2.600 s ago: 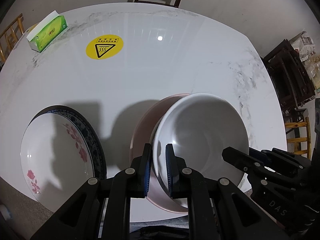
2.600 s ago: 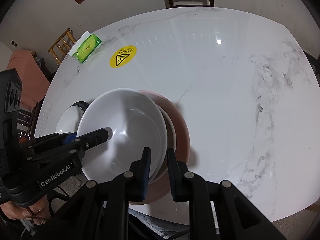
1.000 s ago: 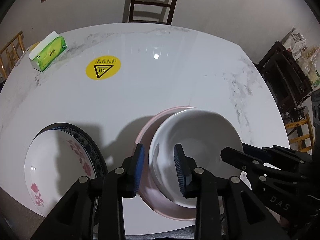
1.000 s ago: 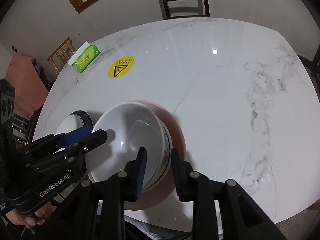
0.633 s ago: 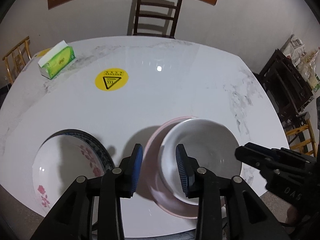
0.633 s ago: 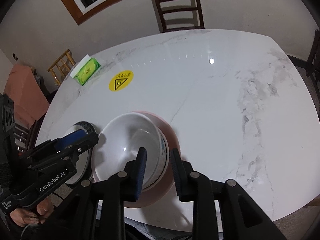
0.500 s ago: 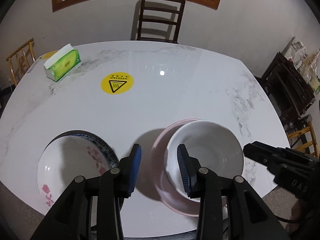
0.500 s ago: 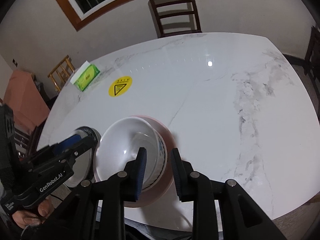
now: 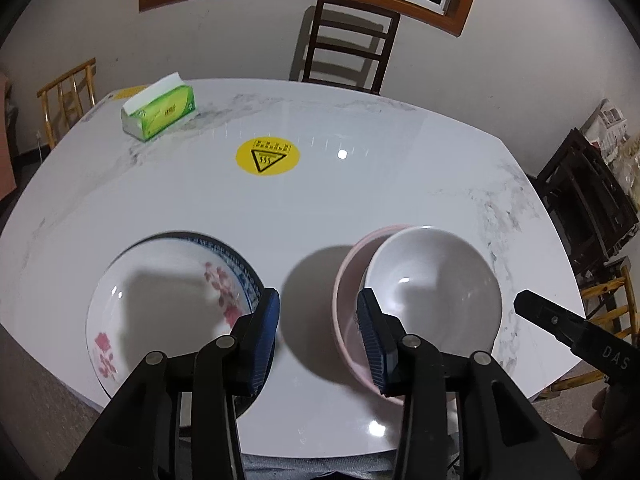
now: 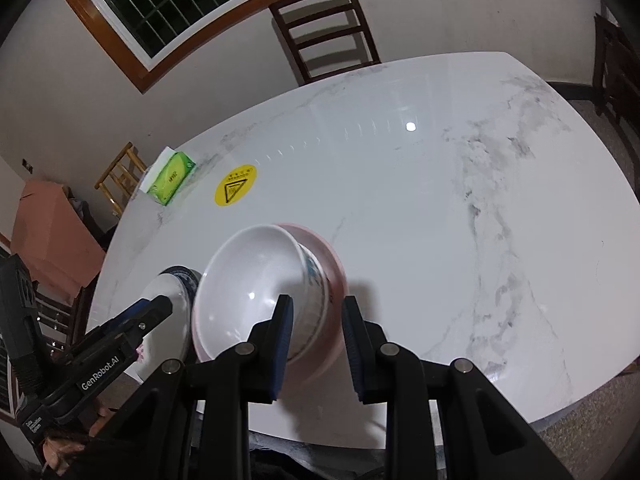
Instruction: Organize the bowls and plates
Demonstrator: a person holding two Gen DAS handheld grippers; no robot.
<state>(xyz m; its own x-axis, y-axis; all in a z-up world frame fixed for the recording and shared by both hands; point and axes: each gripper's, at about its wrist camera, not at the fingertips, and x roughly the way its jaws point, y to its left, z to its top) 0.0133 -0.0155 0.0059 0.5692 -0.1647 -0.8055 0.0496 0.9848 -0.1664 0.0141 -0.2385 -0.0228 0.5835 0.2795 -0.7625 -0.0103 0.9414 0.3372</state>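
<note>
Marble table (image 9: 360,200): two stacks along the near edge. Near left, the flowered plate (image 9: 160,304) sits on a blue-rimmed plate (image 9: 244,264). Near right, the white bowl (image 9: 436,284) sits nested in the pink bowl (image 9: 348,300), leaning slightly.

My left tongs (image 9: 318,332) hang above the bare gap between the stacks, jaws opening, nothing between them. My right tongs (image 10: 316,336) are part open, over the white bowl's right wall, gripping nothing.

Judgement: bowl nesting done, release step. Next: choose the next piece; the plates call for a rim grip.
</note>
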